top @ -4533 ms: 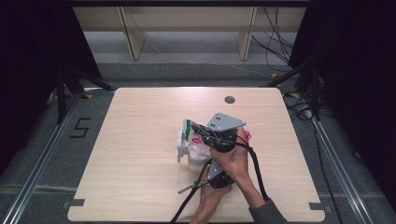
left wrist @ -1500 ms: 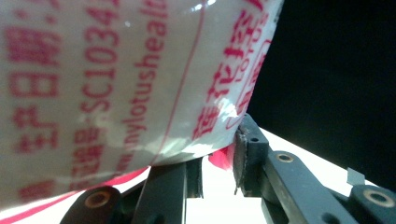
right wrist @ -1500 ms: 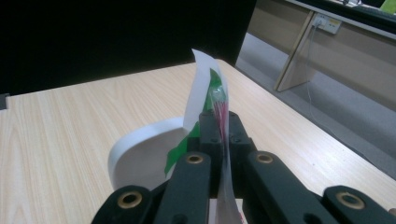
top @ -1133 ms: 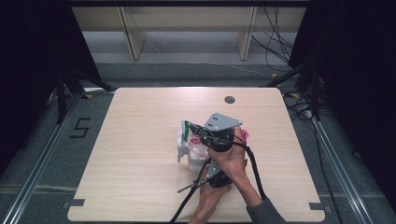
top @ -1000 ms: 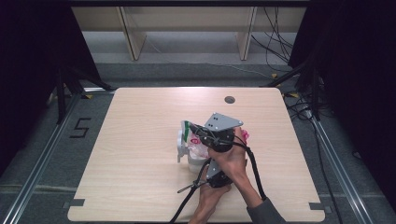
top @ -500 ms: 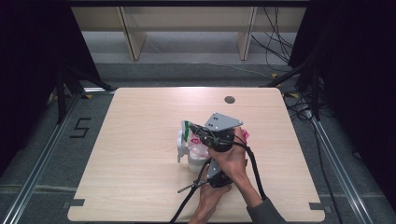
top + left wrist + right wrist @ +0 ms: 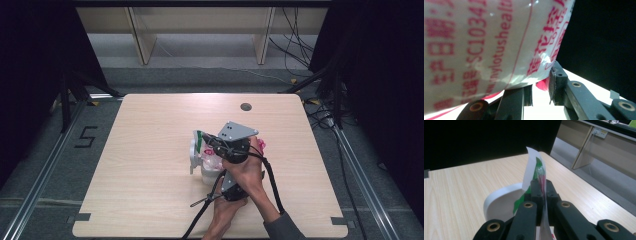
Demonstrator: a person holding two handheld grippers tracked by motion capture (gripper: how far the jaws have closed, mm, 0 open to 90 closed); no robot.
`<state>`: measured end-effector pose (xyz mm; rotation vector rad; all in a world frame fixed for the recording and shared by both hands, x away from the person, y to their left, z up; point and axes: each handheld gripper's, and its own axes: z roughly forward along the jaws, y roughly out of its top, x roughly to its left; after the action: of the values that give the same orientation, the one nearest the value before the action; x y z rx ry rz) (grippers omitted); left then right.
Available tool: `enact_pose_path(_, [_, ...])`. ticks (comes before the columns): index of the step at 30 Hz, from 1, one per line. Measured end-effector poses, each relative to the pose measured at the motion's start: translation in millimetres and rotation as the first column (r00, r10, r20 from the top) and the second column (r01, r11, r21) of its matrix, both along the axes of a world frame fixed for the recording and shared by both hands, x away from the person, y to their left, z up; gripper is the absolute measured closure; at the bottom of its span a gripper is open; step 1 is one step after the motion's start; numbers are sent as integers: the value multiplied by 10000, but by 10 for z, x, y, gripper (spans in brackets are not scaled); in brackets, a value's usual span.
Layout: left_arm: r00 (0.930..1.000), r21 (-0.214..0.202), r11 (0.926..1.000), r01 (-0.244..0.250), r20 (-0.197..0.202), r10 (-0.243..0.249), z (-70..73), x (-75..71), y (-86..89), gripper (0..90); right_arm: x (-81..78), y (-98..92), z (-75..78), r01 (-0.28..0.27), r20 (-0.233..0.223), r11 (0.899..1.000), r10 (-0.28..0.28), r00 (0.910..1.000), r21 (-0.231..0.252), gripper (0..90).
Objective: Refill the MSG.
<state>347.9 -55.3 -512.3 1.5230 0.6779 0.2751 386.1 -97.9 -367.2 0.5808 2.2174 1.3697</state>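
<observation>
A white plastic packet (image 7: 209, 161) with red print and a green top edge (image 7: 200, 137) is held up over the table's near middle. My right gripper (image 7: 211, 142), with the grey plate (image 7: 237, 131) on it, is shut on the packet's thin top edge (image 7: 537, 170); its jaws (image 7: 541, 183) meet on the sheet. My left gripper (image 7: 221, 174) comes in from below. Its jaws (image 7: 540, 80) pinch the packet's printed lower part (image 7: 486, 42). A white rounded container (image 7: 193, 156) sits just left of the packet, and its rim (image 7: 499, 200) lies beyond the right jaws.
The wooden table (image 7: 150, 140) has a dark round grommet (image 7: 245, 106) near its far edge. Black cables (image 7: 270, 180) trail from both grippers toward the front edge. Shelving legs (image 7: 142, 45) and floor cables (image 7: 320, 107) lie beyond the table.
</observation>
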Motion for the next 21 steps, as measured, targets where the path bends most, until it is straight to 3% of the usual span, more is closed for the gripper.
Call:
enact_pose_path(3, [10000, -21, 10000, 7, 41, -7, 12, 5, -2, 752, -12, -4, 16, -3, 74, 10000, 3, 10000, 80, 898])
enact_pose_path(4, [10000, -80, 10000, 20, 12, -20, 15, 2, -14, 752, -24, -14, 22, 131, -89, 9997, -129, 9999, 189, 898])
enact_pose_path(7, [10000, -7, 10000, -13, -37, 13, -11, 3, -14, 752, 8, -19, -5, -3, -85, 10000, 3, 10000, -23, 898])
enact_pose_path(12, [10000, -207, 9998, -35, -40, 34, 4, -2, -15, 752, -15, 2, 9, 18, 32, 10000, -19, 10000, 82, 898])
enact_pose_path(16, [10000, -73, 10000, 31, 41, -31, -4, 4, -12, 752, -2, -16, 3, -1, -173, 10000, 1, 9999, 4, 898])
enact_pose_path(17, [10000, 217, 9997, -96, 27, 96, 8, -5, 0, 752, -4, -21, 13, 32, 12, 9999, -32, 10000, 98, 898])
enact_pose_path(21, [10000, -17, 10000, -24, -14, 24, -11, 1, -13, 751, 0, -13, 0, 44, -29, 10000, -44, 10000, 73, 898])
